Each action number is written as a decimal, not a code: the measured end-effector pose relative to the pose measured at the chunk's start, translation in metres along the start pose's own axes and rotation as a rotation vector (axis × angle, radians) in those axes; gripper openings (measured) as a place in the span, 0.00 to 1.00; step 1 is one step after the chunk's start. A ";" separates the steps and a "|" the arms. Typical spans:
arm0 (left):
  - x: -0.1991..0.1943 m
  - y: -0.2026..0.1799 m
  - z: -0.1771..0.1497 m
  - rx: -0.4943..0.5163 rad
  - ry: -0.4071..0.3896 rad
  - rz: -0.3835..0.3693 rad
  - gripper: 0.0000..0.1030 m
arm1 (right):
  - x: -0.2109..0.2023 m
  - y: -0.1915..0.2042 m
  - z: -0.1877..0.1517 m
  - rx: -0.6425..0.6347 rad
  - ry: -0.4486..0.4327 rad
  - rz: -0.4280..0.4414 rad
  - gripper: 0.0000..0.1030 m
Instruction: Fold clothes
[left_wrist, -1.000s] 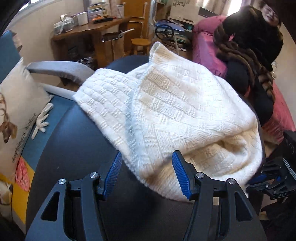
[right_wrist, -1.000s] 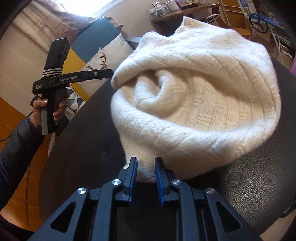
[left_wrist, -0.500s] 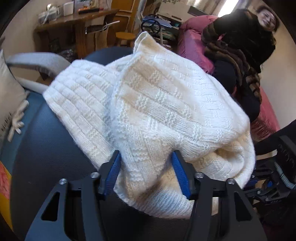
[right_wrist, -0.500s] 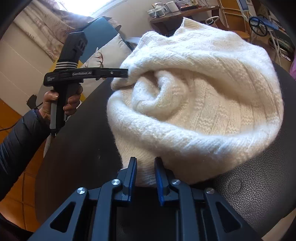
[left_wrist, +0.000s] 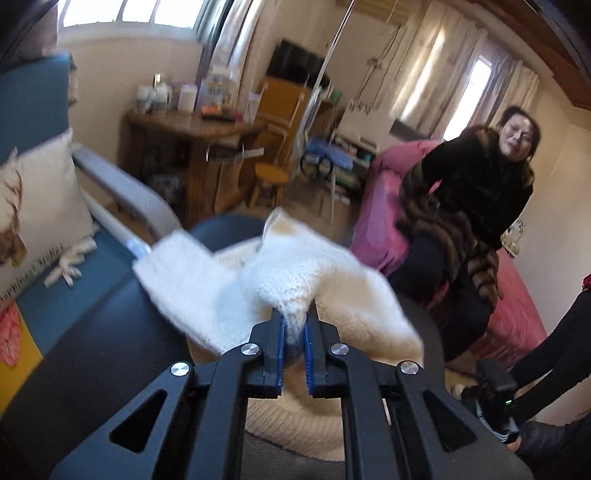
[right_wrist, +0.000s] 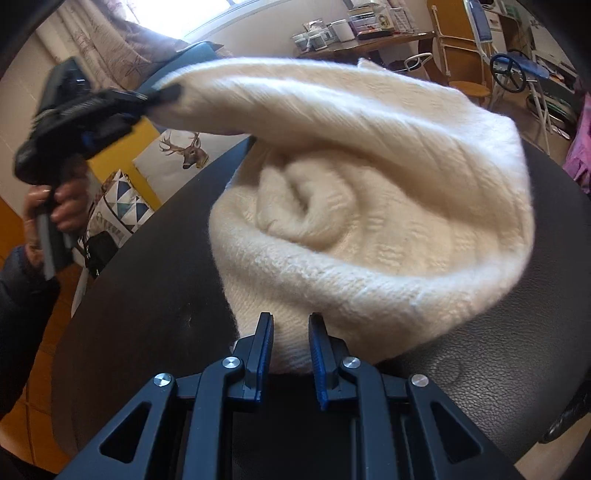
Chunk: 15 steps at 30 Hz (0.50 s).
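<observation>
Pinching a fold of the white knit sweater (left_wrist: 295, 280), the left gripper (left_wrist: 293, 334) has its jaws closing w/ the fabric bunched between the blue pads; that fold is lifted off the dark round surface (left_wrist: 92, 332) & the knit drapes away from the gripper tips to both sides. Seen from the right wrist view, the left gripper (right_wrist: 162, 94), blurred, sits at upper left in a person's hand (right_wrist: 55, 206), w/ one edge of the sweater (right_wrist: 369, 221) stretched up from the pile to its tips. Rest of the sweater lies rumpled on the surface (right_wrist: 147, 295), centre to right. Right gripper (right_wrist: 291, 332) is low at the near edge of the pile, jaws narrow & clamped on the sweater's near hem, which lies between the pads right at the tips. Behind, in the left view: a blue sofa (left_wrist: 33, 107) w/ a deer cushion (left_wrist: 40, 206), a wooden desk (left_wrist: 195, 136), a person in a dark coat (left_wrist: 472, 206) seated on a pink bed (left_wrist: 517, 314).
</observation>
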<state>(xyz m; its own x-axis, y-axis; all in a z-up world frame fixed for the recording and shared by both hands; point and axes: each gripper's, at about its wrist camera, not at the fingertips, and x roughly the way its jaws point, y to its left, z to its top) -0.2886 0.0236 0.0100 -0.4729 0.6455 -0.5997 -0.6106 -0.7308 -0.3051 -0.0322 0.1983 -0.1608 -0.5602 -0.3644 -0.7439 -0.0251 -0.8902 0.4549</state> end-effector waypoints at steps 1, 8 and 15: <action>-0.013 -0.007 0.006 0.013 -0.029 0.001 0.07 | -0.005 -0.001 0.000 0.004 -0.012 -0.002 0.18; -0.105 -0.055 -0.027 0.081 -0.169 0.045 0.07 | -0.058 -0.003 -0.002 -0.007 -0.107 0.018 0.18; -0.140 -0.083 -0.145 0.039 -0.077 0.145 0.07 | -0.088 -0.004 0.010 -0.043 -0.103 0.061 0.23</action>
<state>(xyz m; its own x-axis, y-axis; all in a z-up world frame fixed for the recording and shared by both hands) -0.0797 -0.0377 0.0121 -0.6043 0.5505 -0.5760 -0.5562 -0.8091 -0.1898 0.0089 0.2365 -0.0917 -0.6418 -0.3899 -0.6604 0.0456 -0.8790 0.4747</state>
